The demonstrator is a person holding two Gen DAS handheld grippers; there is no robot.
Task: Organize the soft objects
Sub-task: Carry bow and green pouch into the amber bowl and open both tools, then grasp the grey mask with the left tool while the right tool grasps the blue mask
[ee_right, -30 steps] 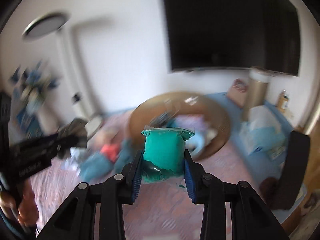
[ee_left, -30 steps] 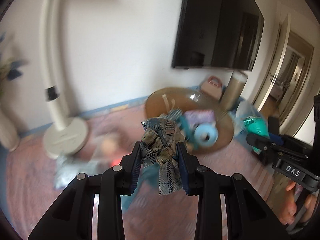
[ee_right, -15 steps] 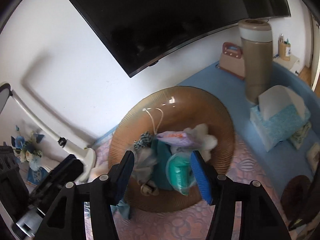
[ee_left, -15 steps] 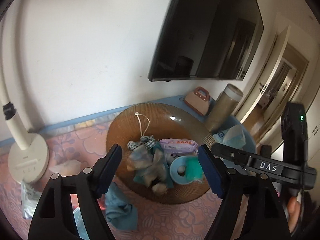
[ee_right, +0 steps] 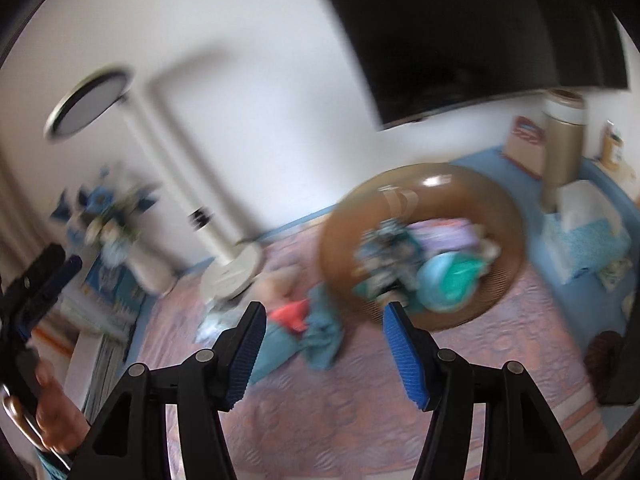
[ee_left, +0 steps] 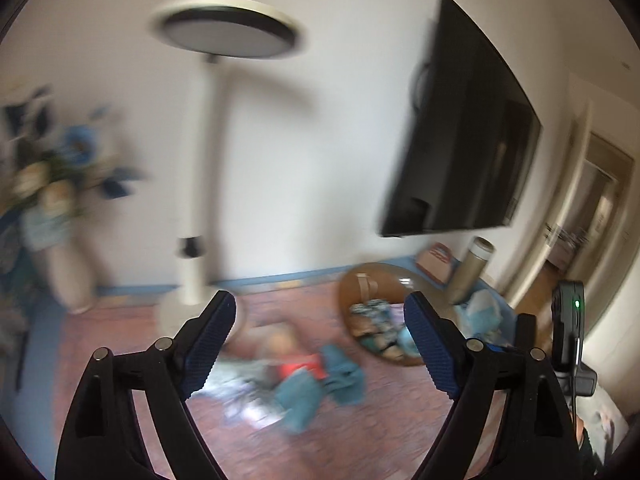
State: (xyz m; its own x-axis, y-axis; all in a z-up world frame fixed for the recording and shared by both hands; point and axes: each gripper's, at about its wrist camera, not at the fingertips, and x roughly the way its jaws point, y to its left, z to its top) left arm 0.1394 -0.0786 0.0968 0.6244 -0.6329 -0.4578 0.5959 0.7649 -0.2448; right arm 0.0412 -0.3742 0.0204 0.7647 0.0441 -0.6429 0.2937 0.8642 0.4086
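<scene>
Both views are motion-blurred. My left gripper (ee_left: 320, 340) is open and empty, above the patterned pink bedspread (ee_left: 360, 432). My right gripper (ee_right: 324, 356) is open and empty too. A round brown woven basket (ee_right: 508, 204) holds several soft things, among them a plaid cloth (ee_right: 384, 248) and a teal pouch (ee_right: 460, 276); it also shows in the left wrist view (ee_left: 352, 280). A pile of soft items lies on the bedspread left of the basket: teal cloths (ee_left: 320, 388) (ee_right: 320, 336) and a red piece (ee_left: 296, 368) (ee_right: 292, 314).
A white floor lamp (ee_left: 200, 200) (ee_right: 232, 268) stands by the wall. A black TV (ee_left: 460, 128) hangs above the basket. A vase of flowers (ee_left: 60, 216) is at left. A tan cylinder (ee_right: 564, 136) and tissue box (ee_right: 584, 232) sit at right.
Both grippers let go of the plaid cloth and the teal pouch, which now lie in the basket. Both have opened, pulled back and swung left toward the pile on the bedspread.
</scene>
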